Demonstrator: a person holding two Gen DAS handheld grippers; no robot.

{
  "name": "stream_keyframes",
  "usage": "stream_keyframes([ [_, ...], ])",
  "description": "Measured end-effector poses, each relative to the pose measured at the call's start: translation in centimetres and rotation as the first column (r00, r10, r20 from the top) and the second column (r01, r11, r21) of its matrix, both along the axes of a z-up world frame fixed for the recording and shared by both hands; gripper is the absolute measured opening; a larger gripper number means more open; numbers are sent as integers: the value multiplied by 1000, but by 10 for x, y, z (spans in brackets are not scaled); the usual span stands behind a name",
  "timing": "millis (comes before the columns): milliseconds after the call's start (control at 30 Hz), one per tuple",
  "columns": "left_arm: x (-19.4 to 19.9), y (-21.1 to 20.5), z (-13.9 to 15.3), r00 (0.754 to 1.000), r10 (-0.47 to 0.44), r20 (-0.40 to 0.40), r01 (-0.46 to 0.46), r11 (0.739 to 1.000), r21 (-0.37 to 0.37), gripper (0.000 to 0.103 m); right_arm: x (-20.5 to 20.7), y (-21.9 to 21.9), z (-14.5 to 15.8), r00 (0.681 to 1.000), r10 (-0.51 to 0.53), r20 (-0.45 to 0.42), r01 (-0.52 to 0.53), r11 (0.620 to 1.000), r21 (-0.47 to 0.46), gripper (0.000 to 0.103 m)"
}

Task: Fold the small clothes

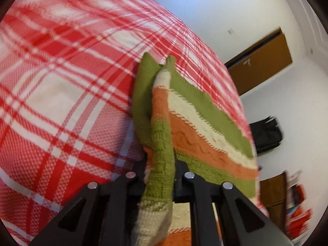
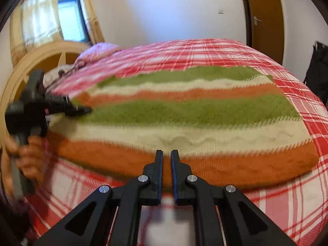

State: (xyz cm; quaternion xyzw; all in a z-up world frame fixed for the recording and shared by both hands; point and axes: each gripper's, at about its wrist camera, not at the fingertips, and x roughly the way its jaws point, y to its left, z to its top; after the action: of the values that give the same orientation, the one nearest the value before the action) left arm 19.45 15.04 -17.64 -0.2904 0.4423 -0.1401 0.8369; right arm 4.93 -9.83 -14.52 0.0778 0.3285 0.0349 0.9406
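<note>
Starting at the far left of the right wrist view, we see a hand (image 2: 24,153) wrapped round the handle of the left gripper (image 2: 87,109), blurred, its tip lying against the left edge of the striped knit sweater (image 2: 184,110). Behind it sit a curved wooden headboard (image 2: 51,50) and a pink pillow (image 2: 98,51), with a curtained window (image 2: 69,10) above. From the left wrist camera we get the close-up: the left gripper (image 1: 160,164) has its jaws pinched in on a bunched fold of the sweater (image 1: 162,143), green, orange and cream wool squeezed between the black fingers (image 1: 133,170) and hanging down past them. Moving to the centre, the sweater lies spread across the red and white plaid bed cover (image 2: 225,49), its stripes running side to side, most of it flat on the bed. Right in front of us the right gripper (image 2: 167,157) holds its jaws nearly together, only a narrow slit between the blue-lined pads; the tips sit over the near orange band, and we cannot tell whether any wool is caught there. Over on the right, a brown door (image 2: 264,20) stands in the white wall (image 2: 174,10), and a dark bag (image 2: 317,71) sits at the edge.
</note>
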Motion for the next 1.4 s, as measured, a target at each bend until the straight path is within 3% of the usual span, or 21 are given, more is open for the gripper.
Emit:
stream_keyframes([
  [133, 5, -2, 2, 1000, 8, -8, -8, 1000, 14, 20, 41, 6, 24, 999, 1, 47, -1, 1000, -3, 8],
  [233, 7, -1, 2, 1000, 10, -21, -10, 1000, 10, 23, 89, 19, 33, 1000, 17, 18, -17, 1000, -6, 8],
  [400, 9, -4, 4, 1000, 2, -19, -2, 1000, 23, 28, 148, 21, -4, 993, -22, -115, 24, 1000, 17, 7],
  [533, 4, -6, 6, 999, -24, 22, 23, 998, 61, 30, 142, 14, -3, 996, -22, -91, 28, 997, 69, 7],
  [667, 9, -12, 8, 998, -45, 51, 41, 996, 83, 46, 122, 15, -3, 995, -49, -92, 56, 996, 75, 7],
  [767, 15, -13, 9, 997, -48, 62, 44, 997, 56, 59, 110, 15, -6, 996, -42, -81, 48, 996, 73, 7],
  [867, 23, -11, 8, 998, -13, 56, 12, 1000, 29, 59, 113, 12, -8, 995, -42, -86, 49, 995, 81, 7],
  [933, 28, -9, 6, 999, 18, 40, -18, 1000, 5, 55, 113, 13, -8, 996, -46, -82, 51, 997, 57, 7],
  [1067, 31, -7, 8, 999, 35, 19, -35, 999, 20, 21, 117, 12, -9, 995, -47, -85, 51, 998, 41, 7],
  [1167, 22, -13, 19, 998, 11, 59, -16, 997, 80, 14, 116, 7, -10, 995, -39, -92, 46, 996, 78, 7],
  [1400, 4, -46, 71, 985, -74, 158, 45, 982, 181, 14, 112, -9, -13, 995, -8, -102, 31, 972, 233, 7],
])
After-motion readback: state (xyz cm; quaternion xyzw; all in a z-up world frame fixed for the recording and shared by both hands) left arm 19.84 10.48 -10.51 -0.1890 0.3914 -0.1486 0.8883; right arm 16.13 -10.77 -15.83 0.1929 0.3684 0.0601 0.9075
